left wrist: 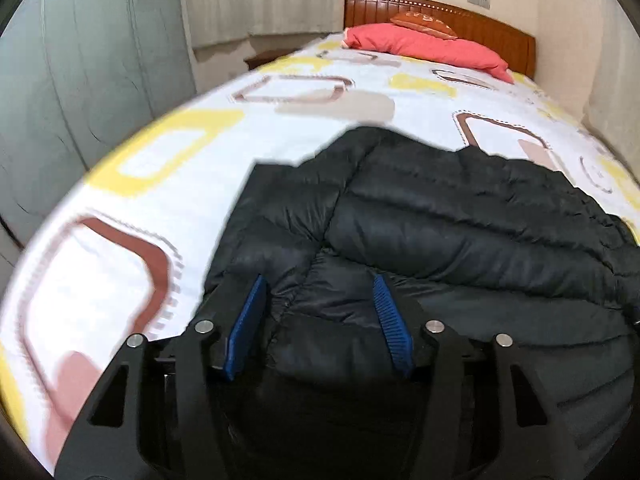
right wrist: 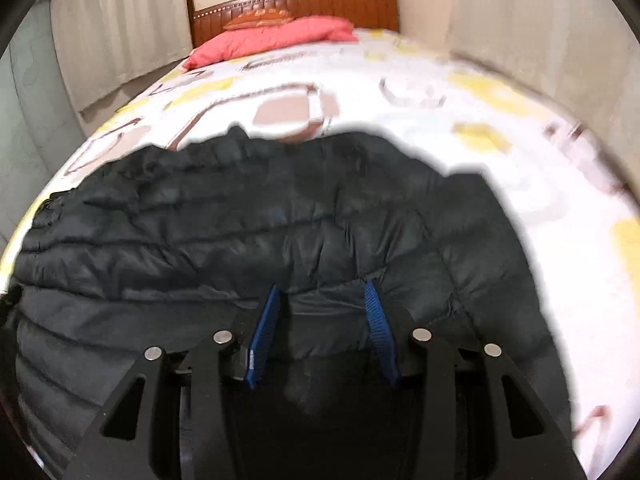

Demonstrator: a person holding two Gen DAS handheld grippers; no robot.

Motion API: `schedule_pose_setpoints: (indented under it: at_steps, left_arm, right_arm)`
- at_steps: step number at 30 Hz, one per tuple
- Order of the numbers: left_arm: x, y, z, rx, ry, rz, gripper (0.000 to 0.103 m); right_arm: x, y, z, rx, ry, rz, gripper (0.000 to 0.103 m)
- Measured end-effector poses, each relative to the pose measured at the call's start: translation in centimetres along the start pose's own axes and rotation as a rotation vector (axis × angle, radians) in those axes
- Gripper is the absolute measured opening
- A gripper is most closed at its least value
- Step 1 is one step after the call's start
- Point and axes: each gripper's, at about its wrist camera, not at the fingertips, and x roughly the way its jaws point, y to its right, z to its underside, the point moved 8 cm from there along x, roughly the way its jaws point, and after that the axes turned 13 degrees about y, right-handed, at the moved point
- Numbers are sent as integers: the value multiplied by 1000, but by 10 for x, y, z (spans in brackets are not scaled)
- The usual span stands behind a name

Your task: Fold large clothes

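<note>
Nearest the lens in the left view, the left gripper [left wrist: 320, 292] grasps a thick bunch of the jacket [left wrist: 460, 232] between its blue pads [left wrist: 390, 320]. In the right view, the right gripper [right wrist: 320, 300] likewise pinches a fold of it. The jacket is black, puffy and quilted in horizontal ribs, glossy and creased. It fills the lower centre of both frames, lying on the patterned bed [left wrist: 180, 184].

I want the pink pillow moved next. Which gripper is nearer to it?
Neither clearly. The left gripper and right gripper both sit at the black puffer jacket near the foot of the bed, with the pink pillow far off by the headboard.
</note>
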Motion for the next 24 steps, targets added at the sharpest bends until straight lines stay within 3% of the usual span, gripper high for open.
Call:
schedule_pose_setpoints:
  at_steps: [6,10,15,19,24]
  left_arm:
    - [-11,9,-6,83,14,-79,58]
    - [-35,19,-18,63,40,-44,58]
    - [-53,63,-28,152,82,-21,58]
    - [-46,91,-21,176,70,7,58]
    - [-26,99,2,214,38,-28,58]
  right_arm:
    - [-3,-4,-3,-21,10,19,44]
    - [-23,-12,-13,16,16,4,44]
    - [-37,-48,-25,-80,40,-14,44]
    - [-32,-74,-19,-127,25,-43,44]
    - [-16,-88,-4,-174,-6,-25,44]
